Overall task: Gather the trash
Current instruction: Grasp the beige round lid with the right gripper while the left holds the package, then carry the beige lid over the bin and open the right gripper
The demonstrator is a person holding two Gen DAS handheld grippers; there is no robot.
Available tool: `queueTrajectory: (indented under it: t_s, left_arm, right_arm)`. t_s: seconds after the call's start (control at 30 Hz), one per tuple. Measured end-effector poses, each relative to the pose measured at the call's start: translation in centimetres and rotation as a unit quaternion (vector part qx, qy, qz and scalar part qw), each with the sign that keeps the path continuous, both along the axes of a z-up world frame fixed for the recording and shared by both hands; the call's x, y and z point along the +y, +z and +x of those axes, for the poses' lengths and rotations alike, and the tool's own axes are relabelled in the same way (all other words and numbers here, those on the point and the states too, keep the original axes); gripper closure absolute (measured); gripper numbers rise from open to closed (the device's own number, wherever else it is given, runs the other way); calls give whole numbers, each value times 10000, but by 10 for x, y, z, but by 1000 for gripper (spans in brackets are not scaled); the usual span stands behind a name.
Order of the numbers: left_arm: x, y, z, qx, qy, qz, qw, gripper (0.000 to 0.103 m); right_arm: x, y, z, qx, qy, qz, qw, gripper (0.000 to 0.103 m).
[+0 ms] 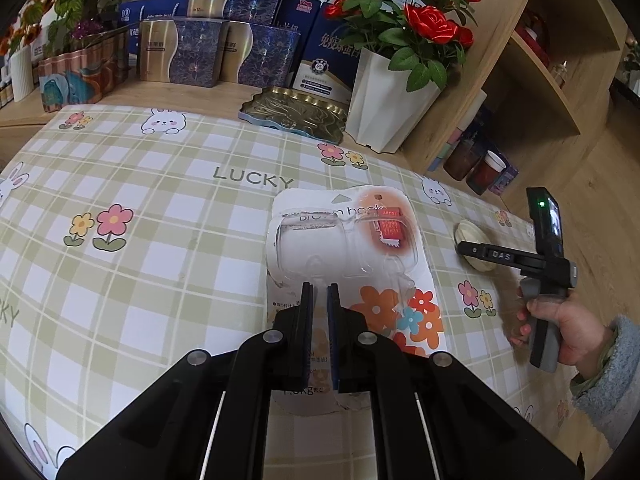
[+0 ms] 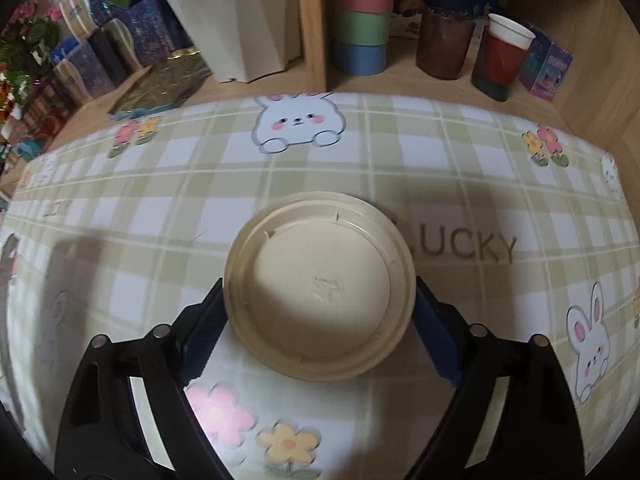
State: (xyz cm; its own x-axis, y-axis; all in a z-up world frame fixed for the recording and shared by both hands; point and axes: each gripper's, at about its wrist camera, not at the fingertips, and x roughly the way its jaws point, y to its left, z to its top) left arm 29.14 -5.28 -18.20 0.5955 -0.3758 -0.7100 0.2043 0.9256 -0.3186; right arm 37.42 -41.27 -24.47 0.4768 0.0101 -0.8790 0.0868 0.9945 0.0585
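The table was covered with a green-and-white checked plastic cloth (image 1: 152, 208) printed with white rabbits, small flowers and the word "LUCKY". On it lay an empty blister pack of white card with a clear plastic bubble (image 1: 352, 248), decorated with orange and blue flowers; the letters "hook" could be read near its top, and the other small print was too fine to read. The left gripper (image 1: 320, 296) was above the near part of this pack, its black fingers pressed almost together with only a thin slit between them, and I could not tell if they pinched the card. To the right, well apart from the pack, lay a round cream plastic lid (image 2: 320, 296) with a raised ring, beside another "LUCKY". The right gripper (image 2: 320, 320) stood spread wide around this lid, one blue pad (image 2: 200, 340) at each side of the rim; whether they pressed on it was not clear. Behind the cloth stood a white angular pot of red artificial roses (image 1: 400, 40), a gold wavy-edged tin lid (image 1: 296, 112), shiny blue-and-gold boxes (image 1: 200, 52), and in a wooden shelf (image 2: 312, 20), stacked pastel cups (image 2: 362, 20) and brown cups.
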Motion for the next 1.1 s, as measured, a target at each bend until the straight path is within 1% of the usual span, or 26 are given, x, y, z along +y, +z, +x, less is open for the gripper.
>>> queueTrajectory:
  t_s: [0.07,0.17,0.27,0.4,0.7,0.9,1.1]
  left_arm:
    - [2,4,-4,-2,-12,19,10000,96]
    - [2,13,-15,-76,-140,151,9998,96]
    - [2,22,-32,-148,-272,245,9992,96]
    - [4,33,-58,-199,-381,263,9987,96]
    - [13,52,-122,-314,-589,356,9971,96]
    - [18,56,-158,-360,-649,341,9967,96]
    - [30,54,-187,-350,-640,294,9969,96]
  right_arm:
    - [6,9,-14,-86,52,-28,9999,17]
    - [14,23,-41,-162,133,101,9997,17]
    - [23,40,-76,-331,269,252,9988,17]
    - [33,59,-125,-512,366,407,9972,17]
    - [47,73,-221,-654,399,662,9949,17]
    - [54,76,-269,-755,441,713,9936,17]
    - [70,76,-313,-826,605,697,9923,17]
